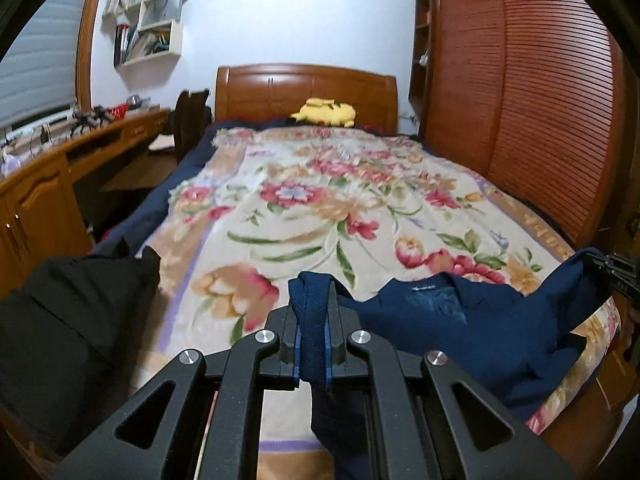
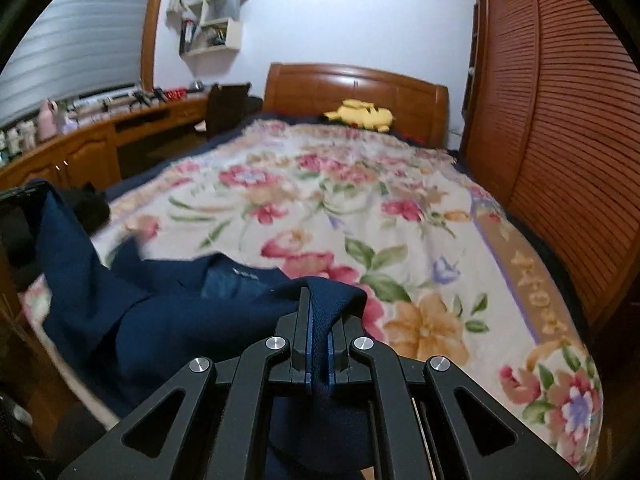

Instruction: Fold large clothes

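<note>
We held the dark navy knit garment point(image 1: 460, 320) strung between our two tools at the foot of the bed. The left gripper point(image 1: 314, 344) had its jaws closed tight on a bunched edge of the cloth, and the right gripper point(image 2: 319, 340) pinched another bunched edge the same way; in both wrist views blue fabric filled the gap between the pads. The garment's long axis ran side to side, across the bed's width, from one grip to the other. Its middle sagged down onto the floral blanket point(image 1: 304, 200), with a small neck label facing up near the centre. The rest of the cloth hung below the jaws, towards us, off the foot edge.

Neither hand was nearer than the other; both sat level at the near edge, so we judged the next move would be a joint one, forward over the bed.

Ahead lay plenty of open blanket, all the way to the yellow plush toy point(image 1: 324, 112) by the wooden headboard point(image 1: 304, 88). The slatted wooden wardrobe point(image 1: 520, 100) closed in the right side, and a black garment point(image 1: 72, 320) lay heaped just beside the left gripper at the bed's left corner. We reckoned the navy cloth could snag or overlap that heap if spread too far left.
</note>
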A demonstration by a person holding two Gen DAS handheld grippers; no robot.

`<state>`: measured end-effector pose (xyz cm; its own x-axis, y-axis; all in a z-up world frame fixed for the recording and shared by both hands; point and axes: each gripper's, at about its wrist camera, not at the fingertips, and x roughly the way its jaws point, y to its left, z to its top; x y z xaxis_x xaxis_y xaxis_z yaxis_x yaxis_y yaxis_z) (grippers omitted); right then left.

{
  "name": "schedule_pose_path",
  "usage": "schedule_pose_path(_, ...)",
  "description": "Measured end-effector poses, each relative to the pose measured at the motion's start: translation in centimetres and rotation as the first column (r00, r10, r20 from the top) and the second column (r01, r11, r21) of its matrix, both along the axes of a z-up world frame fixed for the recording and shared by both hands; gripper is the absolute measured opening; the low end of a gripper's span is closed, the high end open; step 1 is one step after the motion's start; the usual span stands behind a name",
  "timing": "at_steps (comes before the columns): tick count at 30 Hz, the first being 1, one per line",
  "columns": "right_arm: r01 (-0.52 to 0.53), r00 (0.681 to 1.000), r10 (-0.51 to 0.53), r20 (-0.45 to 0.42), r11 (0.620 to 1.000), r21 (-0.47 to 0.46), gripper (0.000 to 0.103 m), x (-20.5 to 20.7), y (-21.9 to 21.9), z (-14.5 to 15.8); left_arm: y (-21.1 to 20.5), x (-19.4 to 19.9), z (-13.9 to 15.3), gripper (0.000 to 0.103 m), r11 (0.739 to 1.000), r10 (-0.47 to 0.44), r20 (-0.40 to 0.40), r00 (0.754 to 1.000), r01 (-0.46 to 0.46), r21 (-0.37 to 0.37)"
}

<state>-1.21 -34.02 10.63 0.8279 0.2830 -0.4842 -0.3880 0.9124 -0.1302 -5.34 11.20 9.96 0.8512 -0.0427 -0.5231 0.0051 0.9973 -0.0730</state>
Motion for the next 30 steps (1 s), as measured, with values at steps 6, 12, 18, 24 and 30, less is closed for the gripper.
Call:
schedule_pose_path(6, 0.023, 1.0, -0.022, -0.018, 0.999, 0.023, 0.005, 4.1, -0.3, 1.4, 0.2, 3.0, -1.3, 0.008, 1.0, 0.022, -0.019, 1.0, -0.022, 0.009)
schedule_pose_path(12, 0.05, 0.999, -0.05, 0.001, 0.998, 0.04, 0.005, 9.8, 1.1, -0.6, 0.1, 7.8, -2.0, 0.008, 0.999, 0.044, -0.04, 0.998, -0.043, 0.016)
schedule_pose_path(18, 0.107, 0.994, -0.107, -0.007, 0.993, 0.042, 0.005, 14.3, 2.7, -2.5, -0.4, 11.0, -2.5, 0.01, 0.999, 0.053, -0.054, 0.997, -0.052, 0.014)
schedule_pose_path(24, 0.084, 0.986, -0.089, -0.143, 0.996, -0.042, 0.019, 16.6, 5.1, -6.5, -1.2, 8.9, -4.7, 0.06, 1.0, -0.024, -0.068, 0.997, 0.025, 0.009)
schedule_pose_path(30, 0.066, 0.991, -0.079, -0.105, 0.99, -0.121, 0.068, 13.7, 6.0, -6.7, -2.3, 5.6, -6.5, 0.08, 0.996, -0.089, -0.073, 0.993, 0.09, 0.015)
